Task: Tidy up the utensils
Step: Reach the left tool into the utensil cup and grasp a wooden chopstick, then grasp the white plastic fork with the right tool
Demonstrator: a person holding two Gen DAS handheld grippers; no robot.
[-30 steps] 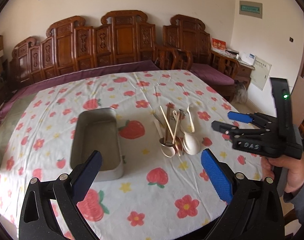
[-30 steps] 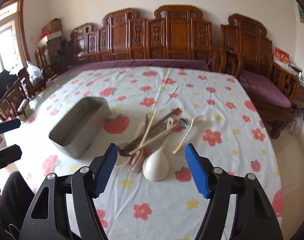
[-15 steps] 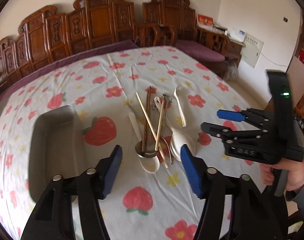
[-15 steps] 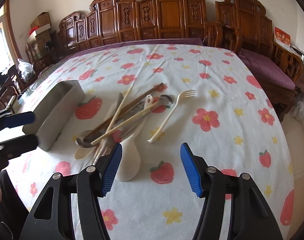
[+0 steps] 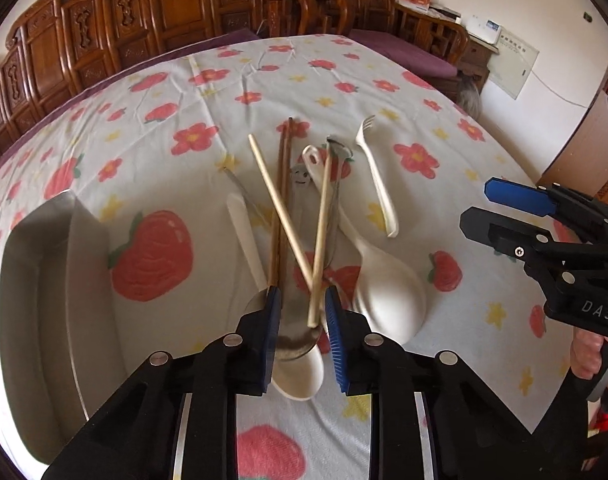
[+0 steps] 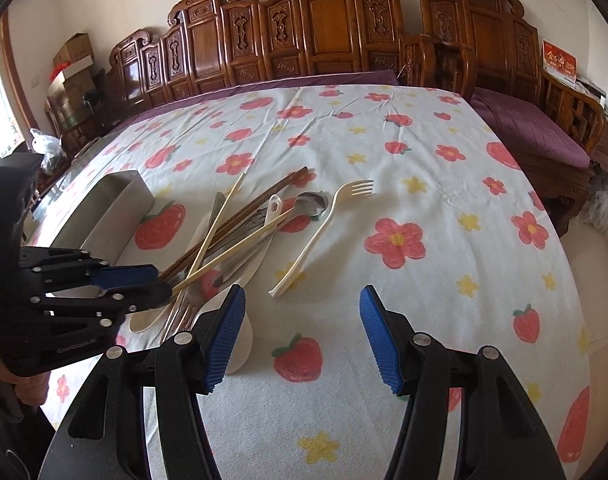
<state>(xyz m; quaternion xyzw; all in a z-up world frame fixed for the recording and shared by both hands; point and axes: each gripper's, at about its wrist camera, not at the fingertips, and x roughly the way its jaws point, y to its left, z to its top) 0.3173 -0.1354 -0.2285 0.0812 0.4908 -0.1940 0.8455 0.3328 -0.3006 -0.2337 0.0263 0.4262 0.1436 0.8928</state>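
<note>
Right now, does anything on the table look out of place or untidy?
Yes. The utensils lie in a crossed heap on the tablecloth: pale chopsticks and dark chopsticks over the spoons, beside the metal tray, not in it. Only the white fork lies apart. Nothing looks spilled or broken.

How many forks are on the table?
2 visible: a cream plastic fork lying apart, right of the pile, and a metal fork with tines poking out at the pile's near end. Others may be buried.

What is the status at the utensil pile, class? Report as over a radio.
Left tongs narrowed around pale chopsticks' near ends, grip unconfirmed. Right tongs open, holding nothing. Metal tray left of pile, no utensils visible inside. Chopsticks cross over spoons.
</note>
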